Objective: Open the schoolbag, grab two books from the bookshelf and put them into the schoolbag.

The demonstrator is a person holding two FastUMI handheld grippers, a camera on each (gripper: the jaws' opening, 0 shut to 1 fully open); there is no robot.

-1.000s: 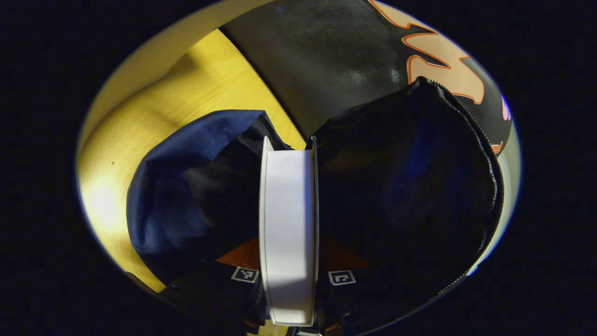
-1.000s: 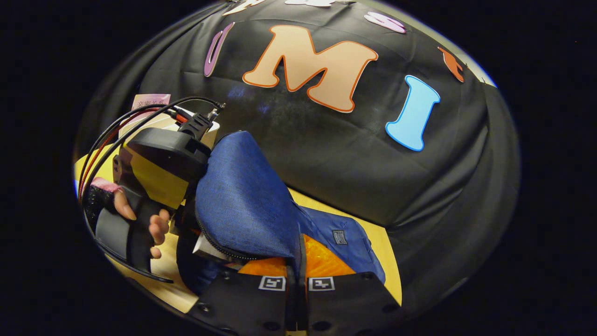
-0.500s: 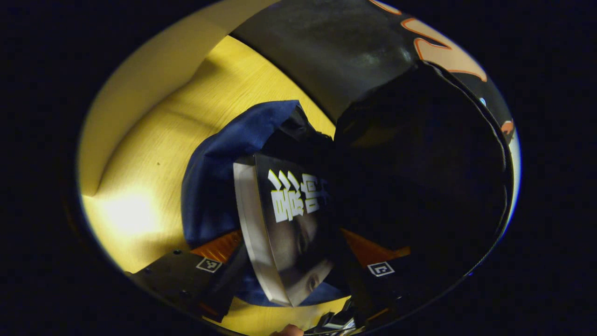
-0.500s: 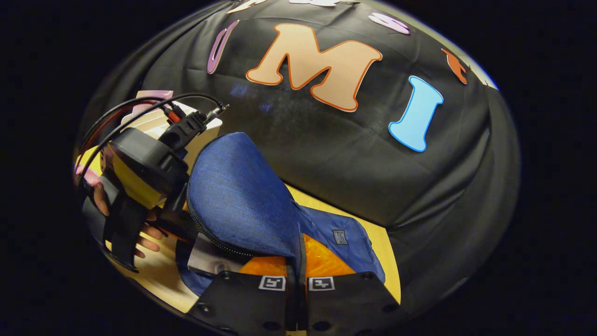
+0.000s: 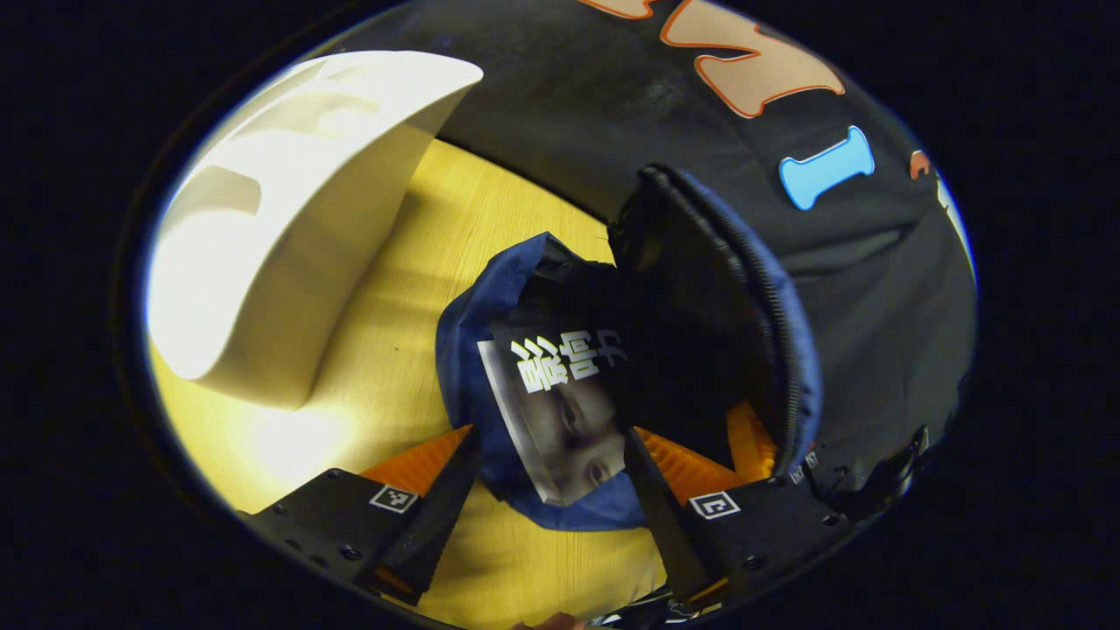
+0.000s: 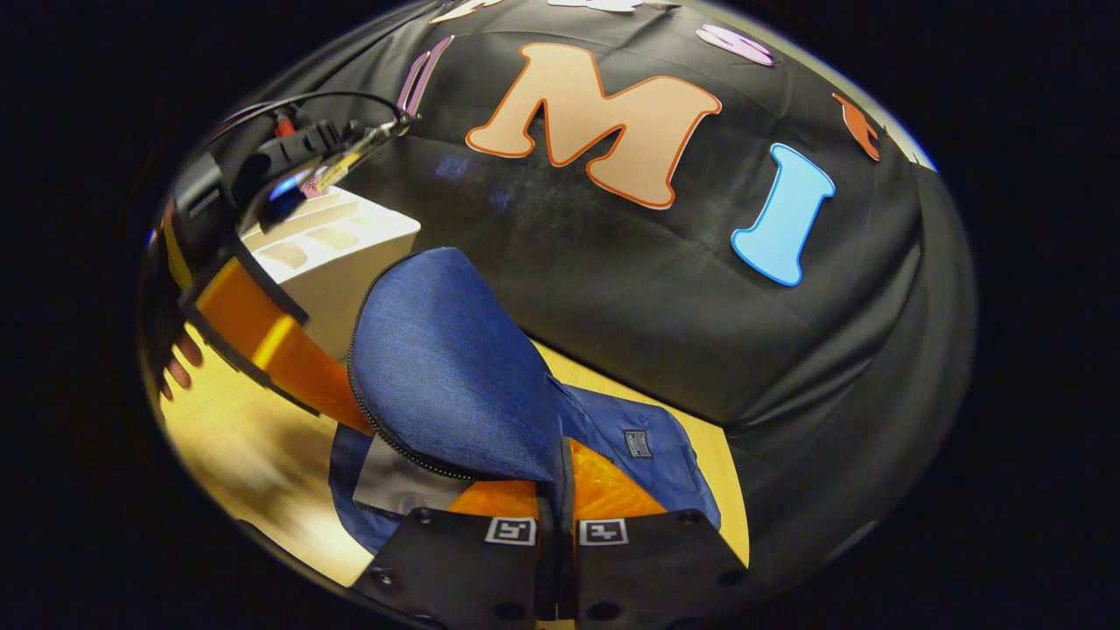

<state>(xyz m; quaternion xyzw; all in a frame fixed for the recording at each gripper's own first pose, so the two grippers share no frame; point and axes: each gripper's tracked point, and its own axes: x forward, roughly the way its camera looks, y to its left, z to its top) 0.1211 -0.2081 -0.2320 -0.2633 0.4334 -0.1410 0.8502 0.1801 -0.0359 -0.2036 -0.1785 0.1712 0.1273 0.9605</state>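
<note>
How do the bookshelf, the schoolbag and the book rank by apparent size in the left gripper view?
1. White bookshelf, though it may gain from nearness to the camera.
2. Blue schoolbag, close to it, so that order is unsure.
3. Book, clearly smallest, partly inside the bag.

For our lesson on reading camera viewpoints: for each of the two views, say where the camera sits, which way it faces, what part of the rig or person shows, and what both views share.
Left gripper view: rides on the left gripper, looks down into the open schoolbag at a book; its own spread fingers show.
Right gripper view: rides on the right gripper, faces the booth wall; its fingers pinch the schoolbag flap; a hand shows at left.
Shared: schoolbag, book, white bookshelf, wooden table.
</note>
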